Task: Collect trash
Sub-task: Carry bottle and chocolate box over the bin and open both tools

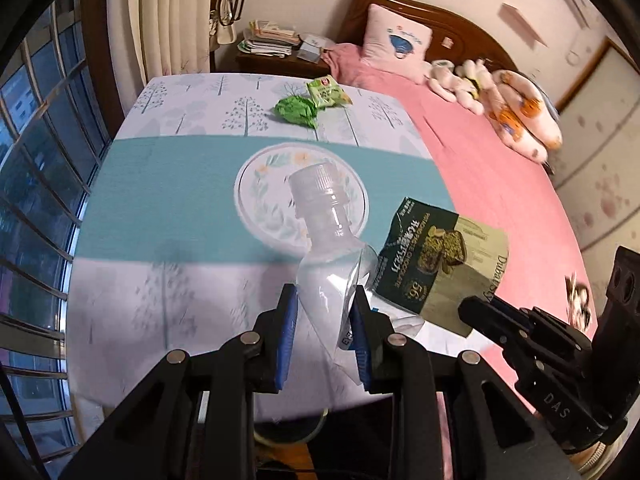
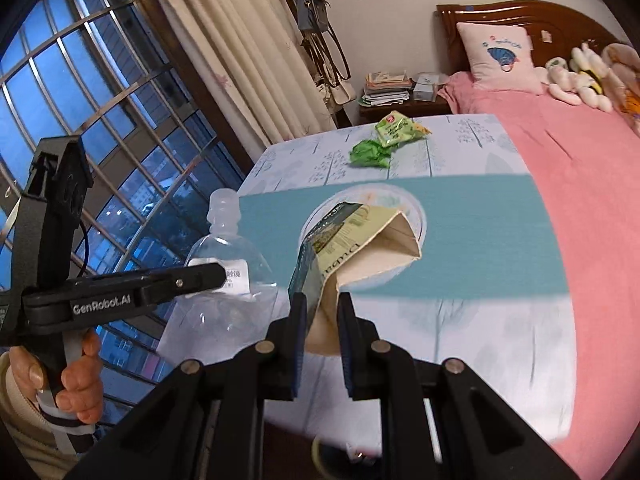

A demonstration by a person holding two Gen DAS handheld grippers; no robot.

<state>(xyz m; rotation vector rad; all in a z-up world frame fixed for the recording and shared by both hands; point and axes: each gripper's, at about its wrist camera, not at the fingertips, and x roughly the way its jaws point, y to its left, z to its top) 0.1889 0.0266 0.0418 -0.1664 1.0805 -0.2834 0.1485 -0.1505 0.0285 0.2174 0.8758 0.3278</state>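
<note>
We hold the left tool (image 1: pixel 326 320) clenched on a crushed clear plastic bottle (image 1: pixel 324 248), its blue pads (image 1: pixel 289 320) pressing the flattened body while the capped neck points away from us over the cloth below. In our right hand, the right tool (image 2: pixel 322 320) grips a flattened dark green and cream snack box (image 2: pixel 348 248), pinched at its near end with the open mouth of the box facing far and right. The two held pieces hang close together, the box just right of the bottle. Beneath them lies a blue and white patterned cloth (image 1: pixel 168 200) spread over the bed (image 1: pixel 500 200) with its pink sheet. At the far end of the cloth we see a crumpled green wrapper (image 1: pixel 296 110) touching a light green snack packet (image 1: pixel 328 92). A window with bars (image 2: pixel 100 120) stands to the left.
</note>
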